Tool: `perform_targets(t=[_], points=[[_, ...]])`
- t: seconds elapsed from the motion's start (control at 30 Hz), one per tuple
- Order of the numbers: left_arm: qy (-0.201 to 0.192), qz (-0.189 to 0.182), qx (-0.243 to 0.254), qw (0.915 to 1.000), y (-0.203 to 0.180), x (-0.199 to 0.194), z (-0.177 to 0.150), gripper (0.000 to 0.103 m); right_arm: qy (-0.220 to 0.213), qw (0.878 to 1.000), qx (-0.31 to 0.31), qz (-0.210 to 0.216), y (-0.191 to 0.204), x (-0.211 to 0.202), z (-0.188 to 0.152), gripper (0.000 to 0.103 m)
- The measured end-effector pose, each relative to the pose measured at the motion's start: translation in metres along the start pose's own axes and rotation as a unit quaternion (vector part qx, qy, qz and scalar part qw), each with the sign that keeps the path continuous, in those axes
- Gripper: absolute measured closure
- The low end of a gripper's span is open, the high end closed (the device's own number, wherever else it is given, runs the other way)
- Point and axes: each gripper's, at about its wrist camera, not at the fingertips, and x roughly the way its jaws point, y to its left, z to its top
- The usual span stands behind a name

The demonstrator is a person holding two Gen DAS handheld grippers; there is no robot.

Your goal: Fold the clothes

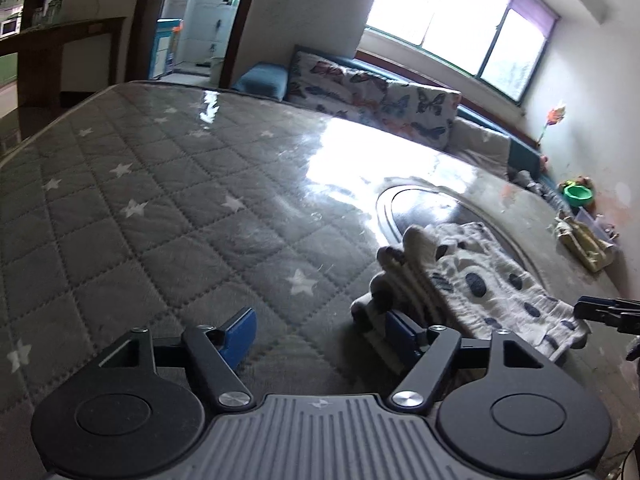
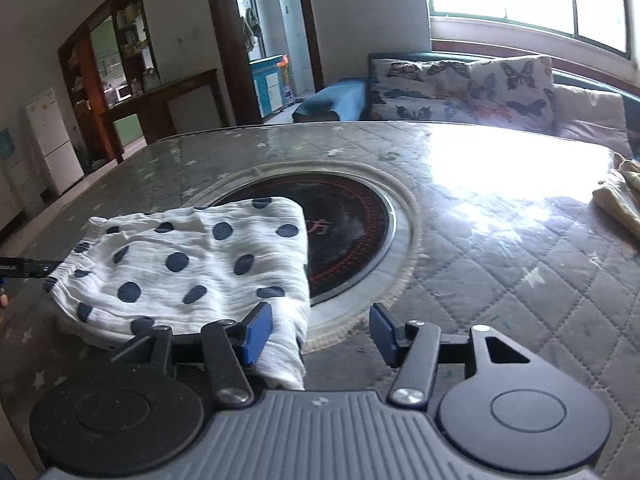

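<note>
A folded white garment with dark blue dots (image 2: pixel 188 264) lies on the quilted grey table cover, partly over the round black hotplate (image 2: pixel 352 232). My right gripper (image 2: pixel 320 332) is open at the garment's near right corner; its left pad sits by the cloth edge and nothing is pinched. In the left wrist view the same garment (image 1: pixel 472 280) lies to the right. My left gripper (image 1: pixel 320 334) is open wide, its right pad (image 1: pixel 400 330) against the gathered waistband end. The other gripper's black tip (image 1: pixel 604 310) shows at the right edge.
The star-patterned quilted cover (image 1: pixel 180 208) spreads left and far under glossy plastic. A yellowish cloth (image 2: pixel 620 196) lies at the table's right side. Butterfly cushions (image 2: pixel 468 88) line a bench behind, under a window. A green bowl (image 1: pixel 578 194) and clutter (image 1: pixel 588 240) sit at the far right.
</note>
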Motion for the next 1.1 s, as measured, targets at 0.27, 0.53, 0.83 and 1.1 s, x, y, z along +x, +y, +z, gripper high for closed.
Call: perform_targets(t=[0.27,0.53,0.83,1.1], points=[[-0.007,0.029,0.005,0.9996,-0.017,-0.009,-0.007,0.000,-0.021,0.999,0.017,-0.019,-0.007,-0.003,-0.006,0.033],[0.023,0.062,-0.005,0.9978,-0.015,-0.006,-0.012,0.000,-0.031,0.997,0.048,-0.057,-0.030,-0.010,-0.013,0.028],[0.027,0.099,-0.002,0.9948,-0.019,-0.004,-0.015,0.000,-0.032,0.992,0.049,-0.113,-0.049,-0.002,-0.017,0.022],[0.020,0.120,0.020,0.9923,-0.024,0.000,-0.019,0.000,-0.019,0.989,0.062,-0.135,-0.061,0.012,-0.019,0.018]])
